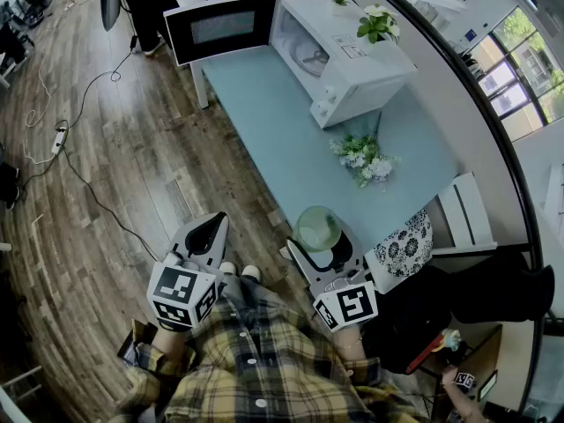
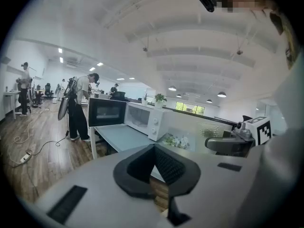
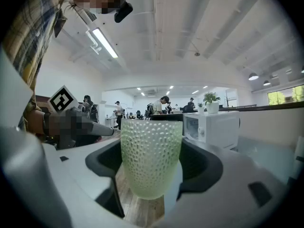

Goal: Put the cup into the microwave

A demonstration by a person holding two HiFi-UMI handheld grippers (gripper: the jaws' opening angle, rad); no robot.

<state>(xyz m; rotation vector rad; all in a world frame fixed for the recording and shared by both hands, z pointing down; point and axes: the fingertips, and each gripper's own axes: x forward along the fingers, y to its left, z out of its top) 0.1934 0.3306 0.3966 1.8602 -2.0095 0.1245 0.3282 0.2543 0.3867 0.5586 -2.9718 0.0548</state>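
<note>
A pale green dimpled glass cup [image 1: 317,229] stands upright between the jaws of my right gripper [image 1: 319,241], which is shut on it. It hangs over the floor just off the near end of the light blue table [image 1: 282,122]. In the right gripper view the cup [image 3: 151,156] fills the gap between the jaws. The white microwave [image 1: 344,55] sits at the table's far end with its door [image 1: 220,29] swung wide open to the left and its glass turntable showing. My left gripper [image 1: 214,222] is held over the floor left of the cup, shut on nothing.
A bunch of white flowers [image 1: 363,159] lies on the table between the cup and the microwave. A potted plant [image 1: 377,23] stands on the microwave's top. A white chair [image 1: 467,214] is on the right. Cables [image 1: 79,183] run over the wooden floor. A person [image 2: 78,108] stands beyond the open door.
</note>
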